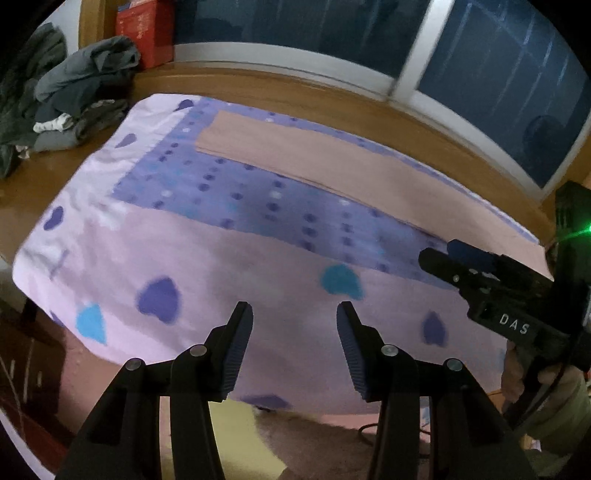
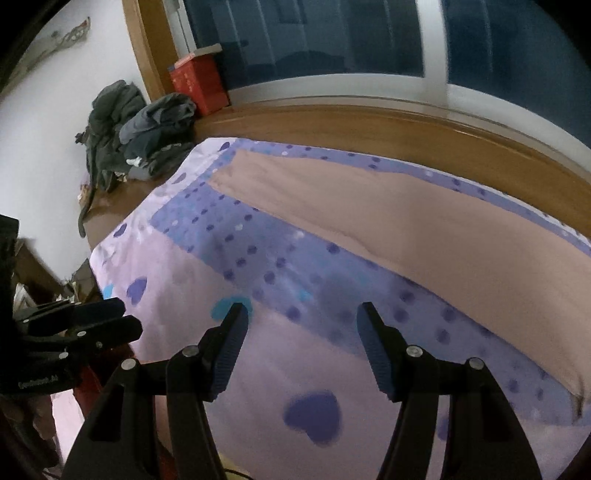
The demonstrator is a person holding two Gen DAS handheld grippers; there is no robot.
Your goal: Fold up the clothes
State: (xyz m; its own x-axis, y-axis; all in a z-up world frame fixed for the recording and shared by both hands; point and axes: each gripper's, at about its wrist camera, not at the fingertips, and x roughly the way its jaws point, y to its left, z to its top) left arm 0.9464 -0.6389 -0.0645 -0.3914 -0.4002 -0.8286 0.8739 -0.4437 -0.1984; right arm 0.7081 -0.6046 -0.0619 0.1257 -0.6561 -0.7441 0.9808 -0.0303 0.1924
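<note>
A long tan garment (image 1: 332, 158) (image 2: 406, 229) lies flat along the far side of the bed, close to the wooden window ledge. My left gripper (image 1: 294, 310) hovers over the near pink part of the bedsheet (image 1: 221, 266), open, with nothing between its fingers. My right gripper (image 2: 302, 310) is also open and empty above the sheet (image 2: 295, 362), short of the garment. Each gripper shows in the other's view: the right one (image 1: 439, 258) at the right edge, the left one (image 2: 129, 317) at the left edge.
A heap of dark clothes (image 1: 74, 92) (image 2: 147, 129) sits on the wooden ledge (image 1: 295, 92) past the bed's far left corner, beside a red box (image 1: 146, 33) (image 2: 199, 88). Dark windows run behind. A yellow sheet (image 1: 240, 435) and a cable lie on the floor below the bed edge.
</note>
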